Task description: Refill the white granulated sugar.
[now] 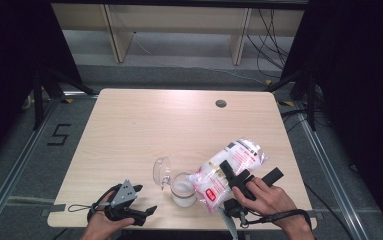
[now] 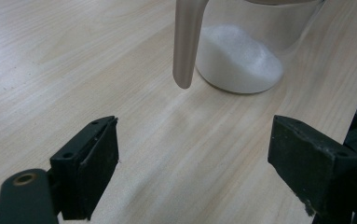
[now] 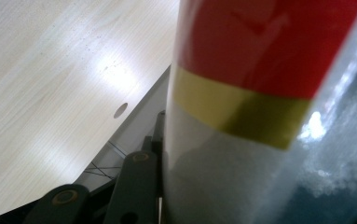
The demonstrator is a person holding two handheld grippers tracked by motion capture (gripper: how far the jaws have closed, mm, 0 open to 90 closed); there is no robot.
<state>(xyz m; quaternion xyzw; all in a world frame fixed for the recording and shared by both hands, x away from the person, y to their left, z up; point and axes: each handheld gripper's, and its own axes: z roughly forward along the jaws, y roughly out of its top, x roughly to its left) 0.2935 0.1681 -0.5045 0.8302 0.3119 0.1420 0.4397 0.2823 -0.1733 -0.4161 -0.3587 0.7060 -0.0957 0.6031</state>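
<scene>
A clear glass jar (image 1: 183, 189) with white powder in its bottom stands near the table's front edge, its hinged lid (image 1: 161, 172) swung open to the left. A plastic bag of white powder (image 1: 228, 170) with red print is tilted over the jar, its lower end at the jar's mouth. My right gripper (image 1: 236, 181) is shut on this bag; in the right gripper view the bag (image 3: 260, 107) sits pressed against the jaw. My left gripper (image 1: 146, 212) rests open near the front left, with nothing between its jaws. In the left gripper view the jar (image 2: 241, 56) stands just ahead.
The wooden table (image 1: 144, 125) has a round cable hole (image 1: 221, 103) at the back right. Beyond the table stand pale shelf units and loose cables on the floor. A strap lies on the table beside the left hand.
</scene>
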